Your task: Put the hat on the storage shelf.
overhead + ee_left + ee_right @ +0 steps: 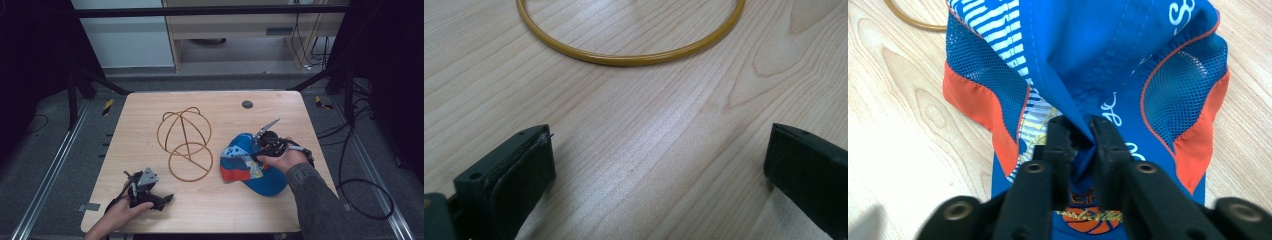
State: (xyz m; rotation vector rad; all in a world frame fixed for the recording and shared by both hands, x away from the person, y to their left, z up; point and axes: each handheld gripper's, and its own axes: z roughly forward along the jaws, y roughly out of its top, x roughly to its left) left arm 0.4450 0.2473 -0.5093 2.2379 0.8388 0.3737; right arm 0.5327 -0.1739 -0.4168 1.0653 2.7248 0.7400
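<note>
A blue cap [252, 165] with orange and white-striped panels lies at the table's right. In the right gripper view my right gripper [1082, 131] is shut on a pinched fold of the blue cap [1128, 60], its jaws nearly together with the cloth bunched between them. From above, the right gripper [260, 152] sits on top of the cap. A yellow wire hat frame [186, 141], a dome over a ring, stands mid-table. My left gripper [169, 198] rests open near the front left edge; in its own view the left gripper [659, 165] has bare wood between its jaws and the frame's ring [634, 56] ahead.
The wooden table [150, 110] has a small dark round spot [247, 104] near its far edge. A strip of tape [86, 207] marks the front left corner. Cables [360, 190] lie on the floor to the right.
</note>
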